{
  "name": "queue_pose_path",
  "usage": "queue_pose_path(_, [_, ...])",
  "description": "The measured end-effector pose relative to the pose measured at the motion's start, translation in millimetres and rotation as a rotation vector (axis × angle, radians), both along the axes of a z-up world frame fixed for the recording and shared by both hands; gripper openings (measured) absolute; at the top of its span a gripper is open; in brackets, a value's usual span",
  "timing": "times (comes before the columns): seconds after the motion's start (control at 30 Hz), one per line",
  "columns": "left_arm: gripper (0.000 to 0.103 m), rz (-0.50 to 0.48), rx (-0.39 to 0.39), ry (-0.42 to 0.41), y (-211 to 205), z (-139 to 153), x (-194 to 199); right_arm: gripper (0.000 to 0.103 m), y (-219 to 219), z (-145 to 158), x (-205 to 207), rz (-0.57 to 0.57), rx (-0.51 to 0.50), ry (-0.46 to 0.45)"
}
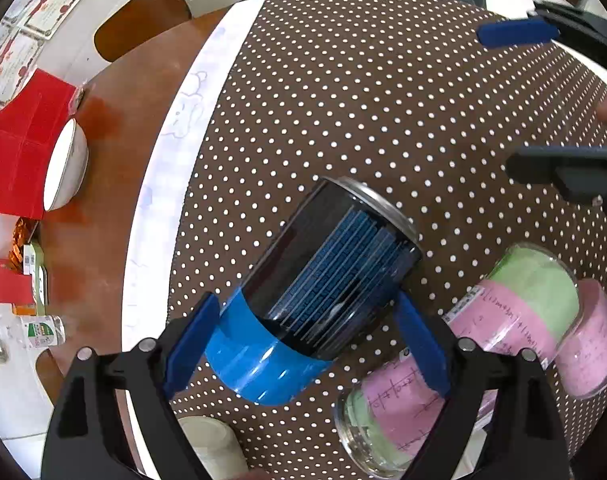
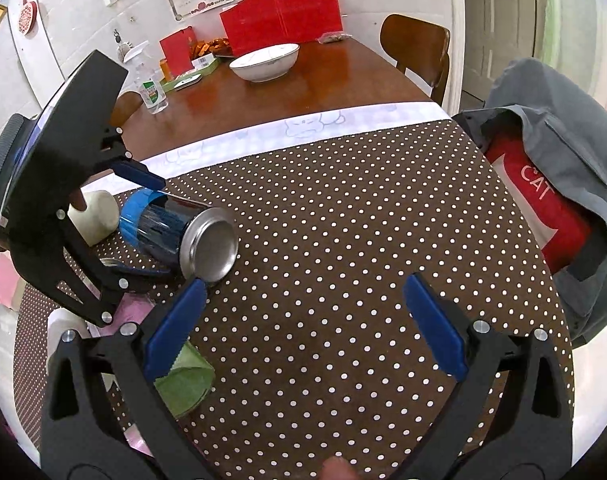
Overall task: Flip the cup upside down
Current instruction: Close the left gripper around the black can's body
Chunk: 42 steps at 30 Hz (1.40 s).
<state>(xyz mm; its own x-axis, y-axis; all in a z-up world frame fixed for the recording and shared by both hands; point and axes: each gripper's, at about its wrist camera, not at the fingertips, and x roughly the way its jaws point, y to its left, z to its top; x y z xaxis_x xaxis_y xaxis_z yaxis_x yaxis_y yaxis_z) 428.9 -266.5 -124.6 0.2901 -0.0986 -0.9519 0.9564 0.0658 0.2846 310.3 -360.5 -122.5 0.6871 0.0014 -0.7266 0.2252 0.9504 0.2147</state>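
Observation:
A dark blue cup [image 1: 335,276] with a bright blue rim band and a silver metal base is tilted on its side over the polka-dot cloth [image 1: 363,120]. My left gripper [image 1: 303,344] is shut on the cup near its blue rim end. In the right wrist view the cup [image 2: 175,232] lies with its silver base toward the camera, and the left gripper's black body [image 2: 63,200] holds it. My right gripper [image 2: 303,320] is open and empty above the cloth, right of the cup. Its blue fingers also show at the left wrist view's right edge [image 1: 519,32].
Glass jars with pink and green paper [image 1: 523,304] stand right of the cup. A cream cup [image 2: 97,216] sits behind it. A white bowl [image 2: 265,60], red box [image 2: 281,16] and bottle [image 2: 151,88] stand on the wooden table. A chair with a grey jacket [image 2: 551,184] is at the right.

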Motion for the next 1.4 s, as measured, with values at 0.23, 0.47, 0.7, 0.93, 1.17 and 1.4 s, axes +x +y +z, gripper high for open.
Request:
queue_pose_path(0.23, [0.085, 0.038, -0.028, 0.022, -5, -10, 10, 0.097, 5, -2, -2, -0.004, 0.008, 0.001])
queue_pose_path(0.47, [0.072, 0.074, -0.054, 0.029, -7, -8, 15, 0.097, 5, -1, -6, -0.018, 0.014, -0.003])
queue_pose_path(0.7, [0.065, 0.154, -0.116, 0.024, 1, 0, 22, 0.097, -1, 1, -11, -0.028, 0.023, -0.005])
queue_pose_path(0.93, [0.060, 0.243, -0.206, 0.013, 14, 18, 21, 0.097, -1, 5, -17, -0.037, 0.028, -0.014])
queue_pose_path(1.17, [0.060, 0.224, -0.155, -0.005, 9, 7, 8, 0.097, 0, 8, -23, -0.041, 0.030, -0.025])
queue_pose_path(1.4, [0.069, 0.231, -0.107, -0.024, -12, -3, 19, 0.097, -1, 7, -24, -0.048, 0.035, -0.025])
